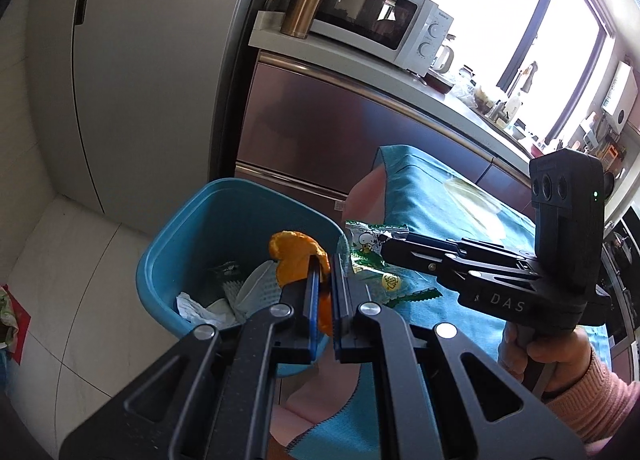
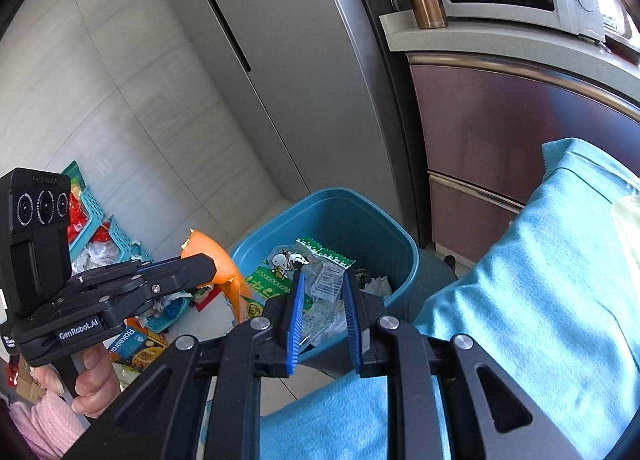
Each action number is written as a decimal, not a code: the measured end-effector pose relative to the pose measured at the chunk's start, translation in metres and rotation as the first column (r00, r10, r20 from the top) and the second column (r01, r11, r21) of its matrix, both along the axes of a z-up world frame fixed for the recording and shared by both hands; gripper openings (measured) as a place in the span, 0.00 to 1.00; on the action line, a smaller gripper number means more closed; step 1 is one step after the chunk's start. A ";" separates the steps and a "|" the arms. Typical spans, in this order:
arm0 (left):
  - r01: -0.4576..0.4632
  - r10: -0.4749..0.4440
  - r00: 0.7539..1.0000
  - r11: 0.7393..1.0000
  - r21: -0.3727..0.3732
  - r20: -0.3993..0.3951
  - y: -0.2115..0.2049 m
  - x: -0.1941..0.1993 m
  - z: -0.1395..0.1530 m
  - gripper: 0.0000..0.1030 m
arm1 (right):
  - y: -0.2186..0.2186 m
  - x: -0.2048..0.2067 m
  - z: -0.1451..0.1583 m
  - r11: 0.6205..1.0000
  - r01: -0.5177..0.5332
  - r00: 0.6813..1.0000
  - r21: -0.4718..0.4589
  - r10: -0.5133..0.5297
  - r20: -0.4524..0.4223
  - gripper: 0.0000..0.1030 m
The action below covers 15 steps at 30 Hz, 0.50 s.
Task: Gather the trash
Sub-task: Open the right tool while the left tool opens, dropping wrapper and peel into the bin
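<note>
Two pieces of trash are up in the air above the round-cornered blue plastic bin (image 1: 240, 228). The left gripper (image 1: 324, 284) has its jaws pressed together on a curled orange fruit peel (image 1: 294, 260). The peel hangs over the bin's near rim. The right gripper (image 2: 322, 300) has its jaws pinching a crinkly clear and green snack wrapper with a cartoon cow (image 2: 316, 280). The wrapper sits over the open bin too, close to the edge of the counter with the teal cloth (image 2: 540, 280).

Some trash is in the bin already: white crumpled paper (image 1: 200, 306) and a white foam net (image 1: 260, 288) lie at the bottom. So part of the job looks done.

Both pieces have not been let go yet. They likely need to be dropped in next. A flat pale clear wrapper (image 1: 474, 200) lies on the cloth, far from this edge, and it may be left to pick up.
</note>
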<state>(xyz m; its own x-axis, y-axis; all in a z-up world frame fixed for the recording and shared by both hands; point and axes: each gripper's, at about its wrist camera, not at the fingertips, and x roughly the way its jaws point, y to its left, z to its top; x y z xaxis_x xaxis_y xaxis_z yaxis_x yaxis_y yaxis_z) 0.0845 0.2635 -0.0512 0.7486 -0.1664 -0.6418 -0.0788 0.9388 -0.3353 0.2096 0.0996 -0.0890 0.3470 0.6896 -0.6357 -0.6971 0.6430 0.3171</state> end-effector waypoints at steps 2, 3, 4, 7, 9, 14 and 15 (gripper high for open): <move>-0.012 0.012 1.000 1.000 0.009 -0.014 0.003 0.005 -0.006 0.05 | 0.007 0.005 -0.003 1.000 0.002 1.000 -0.016 -0.002 -0.003 0.18; -0.014 0.014 1.000 1.000 0.008 -0.022 0.004 0.007 -0.008 0.05 | 0.010 0.007 -0.004 1.000 0.002 1.000 -0.024 -0.002 -0.003 0.18; -0.020 0.020 0.999 1.000 0.008 -0.030 0.007 0.010 -0.011 0.05 | 0.013 0.009 -0.005 0.999 0.003 1.000 -0.033 -0.003 -0.003 0.18; -0.029 0.030 0.998 1.000 0.008 -0.047 0.011 0.017 -0.019 0.05 | 0.023 0.018 -0.009 0.998 0.005 1.000 -0.059 -0.006 -0.010 0.18; -0.034 0.034 0.998 0.999 0.009 -0.055 0.013 0.020 -0.023 0.05 | 0.029 0.021 -0.012 0.997 0.003 1.000 -0.073 -0.004 -0.014 0.18; -0.048 0.049 0.996 0.999 0.010 -0.076 0.019 0.029 -0.034 0.05 | 0.043 0.033 -0.019 0.994 0.002 0.999 -0.105 -0.005 -0.031 0.18; -0.051 0.052 0.995 0.999 0.014 -0.082 0.021 0.030 -0.036 0.05 | 0.046 0.035 -0.020 0.994 0.001 0.999 -0.113 -0.005 -0.033 0.18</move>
<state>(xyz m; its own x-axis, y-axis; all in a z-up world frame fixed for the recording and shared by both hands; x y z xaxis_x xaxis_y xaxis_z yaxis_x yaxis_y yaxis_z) 0.1147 0.2840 -0.0869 0.7009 -0.1206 -0.7030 -0.1540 0.9368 -0.3143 0.2449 0.1453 -0.1093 0.3259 0.6116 -0.7209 -0.6854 0.6781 0.2654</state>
